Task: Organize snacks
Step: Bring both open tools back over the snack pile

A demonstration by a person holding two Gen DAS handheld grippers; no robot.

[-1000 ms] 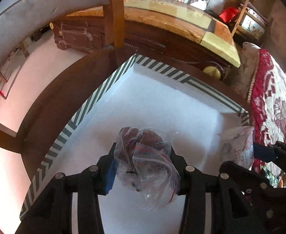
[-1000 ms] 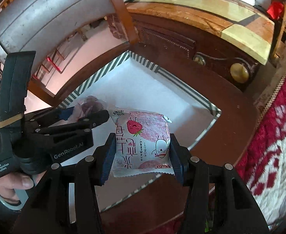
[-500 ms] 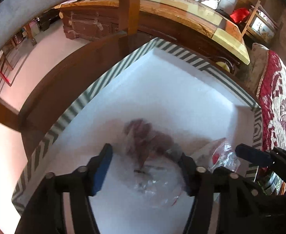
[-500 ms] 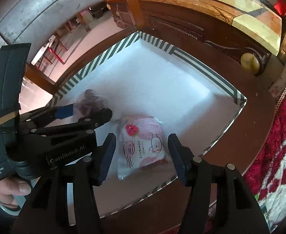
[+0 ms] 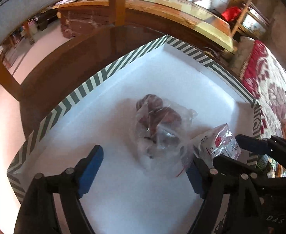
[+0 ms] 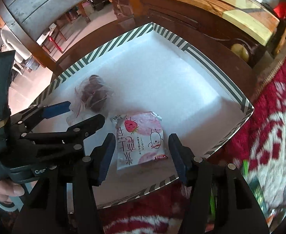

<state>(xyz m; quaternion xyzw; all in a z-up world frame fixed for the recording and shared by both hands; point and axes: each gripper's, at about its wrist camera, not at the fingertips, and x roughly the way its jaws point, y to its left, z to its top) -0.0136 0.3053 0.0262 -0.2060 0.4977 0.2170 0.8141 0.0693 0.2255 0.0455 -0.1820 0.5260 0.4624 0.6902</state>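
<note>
Both snacks were seen lying released inside the white tray with the green-and-white striped rim. The left gripper, its jaws just opened wide, was clear of the clear plastic bag of dark red fruit. The right gripper, jaws parted, straddled the pink strawberry-printed snack packet untouched. Withdrawal and another pick-up were judged next.
</note>
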